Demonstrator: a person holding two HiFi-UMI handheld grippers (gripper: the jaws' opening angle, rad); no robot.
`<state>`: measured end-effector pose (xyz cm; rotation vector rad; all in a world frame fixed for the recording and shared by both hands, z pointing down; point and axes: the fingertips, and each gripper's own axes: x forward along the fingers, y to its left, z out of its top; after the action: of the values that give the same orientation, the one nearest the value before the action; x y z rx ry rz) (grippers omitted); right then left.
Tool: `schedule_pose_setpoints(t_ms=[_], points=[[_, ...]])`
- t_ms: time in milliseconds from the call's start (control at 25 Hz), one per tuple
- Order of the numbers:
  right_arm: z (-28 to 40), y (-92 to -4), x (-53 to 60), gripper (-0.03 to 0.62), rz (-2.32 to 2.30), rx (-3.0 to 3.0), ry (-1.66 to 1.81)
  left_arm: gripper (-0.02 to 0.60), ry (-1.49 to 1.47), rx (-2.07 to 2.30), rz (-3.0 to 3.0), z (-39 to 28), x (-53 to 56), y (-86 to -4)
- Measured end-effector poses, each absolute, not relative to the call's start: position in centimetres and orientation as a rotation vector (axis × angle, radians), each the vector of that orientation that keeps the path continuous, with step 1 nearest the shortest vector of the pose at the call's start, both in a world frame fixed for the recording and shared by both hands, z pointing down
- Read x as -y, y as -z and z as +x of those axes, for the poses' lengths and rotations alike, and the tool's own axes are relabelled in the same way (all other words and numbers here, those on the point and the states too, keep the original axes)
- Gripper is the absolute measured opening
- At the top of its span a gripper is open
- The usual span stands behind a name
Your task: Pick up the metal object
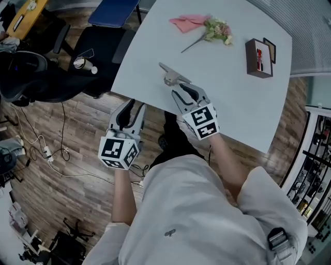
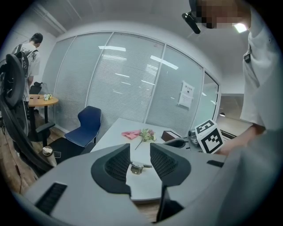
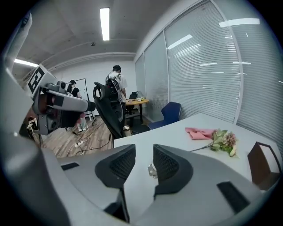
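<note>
silver metal object (image 1: 172,77) lies by the white table's (image 1: 232,103) edge. right gripper (image 1: 182,89) hovers there, left gripper (image 1: 132,106) off the table (both open-jawed, empty).

A pale grey rounded table (image 1: 248,103) stands on a brown wood-plank floor (image 1: 57,155) strewn with cables (image 1: 46,152). At its far left corner sits a blue chair (image 1: 114,11), with a black office chair (image 3: 106,108) near it. Glass walls with white blinds (image 2: 124,79) enclose the room, and a ceiling strip light (image 3: 105,22) glows.
</note>
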<state>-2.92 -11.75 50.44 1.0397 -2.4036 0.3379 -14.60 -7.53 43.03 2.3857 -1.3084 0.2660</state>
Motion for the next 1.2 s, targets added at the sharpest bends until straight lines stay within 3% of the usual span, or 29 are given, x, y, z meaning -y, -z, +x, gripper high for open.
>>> schedule_pose_setpoints(t_ms=[1200], points=[[-5.0, -60.7, 16.6, 0.156, 0.801, 2.299, -0.277, 0.133, -0.519, 1.207, 2.361, -11.6, 14.1, -50.0]])
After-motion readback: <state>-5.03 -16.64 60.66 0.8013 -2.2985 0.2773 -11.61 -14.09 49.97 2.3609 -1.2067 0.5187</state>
